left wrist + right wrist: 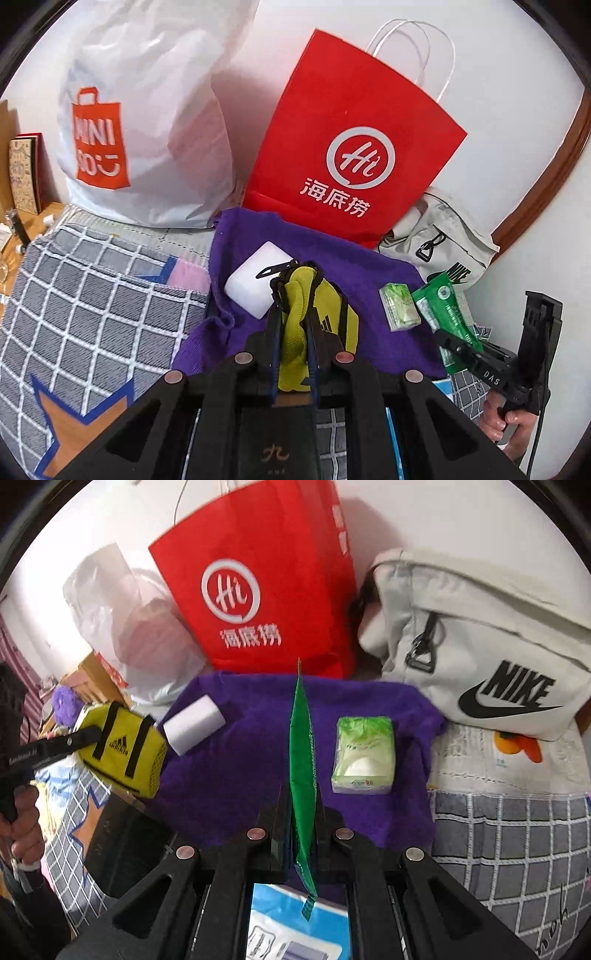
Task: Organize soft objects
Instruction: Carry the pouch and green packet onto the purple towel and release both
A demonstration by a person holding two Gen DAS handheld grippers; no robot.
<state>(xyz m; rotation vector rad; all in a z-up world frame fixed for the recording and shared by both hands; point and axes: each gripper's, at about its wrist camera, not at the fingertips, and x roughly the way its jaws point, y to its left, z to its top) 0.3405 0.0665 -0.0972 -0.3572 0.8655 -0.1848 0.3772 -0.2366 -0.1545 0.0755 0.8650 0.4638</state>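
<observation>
Yellow mesh fabric sits pinched in the left claw (293, 325): its jaws are pressed together on the small yellow pouch (314, 325) with black straps, held above the purple towel (351, 266). In the right wrist view that pouch (123, 751) hangs at about nine o'clock from the towel (229, 775), over the checked bedspread (498, 830). The right claw (301, 823) is likewise clamped, gripping the flat green packet (301, 746) edge-on over the towel's middle.

Spread on the bed, the towel carries a white sponge block (194, 723) at ten o'clock and a green tissue pack (364, 755) at three o'clock. Beyond, at twelve, stands the red paper bag (258, 590), with the white plastic bag (147, 129) at its nine o'clock and the cream Nike bag (480, 646) at its three.

Both items seem to be in mid-carry, probably toward one of the bags, though which one is unclear. The next move calls for bringing each claw over an open bag mouth before letting go; no bag's opening is clearly visible from here.
</observation>
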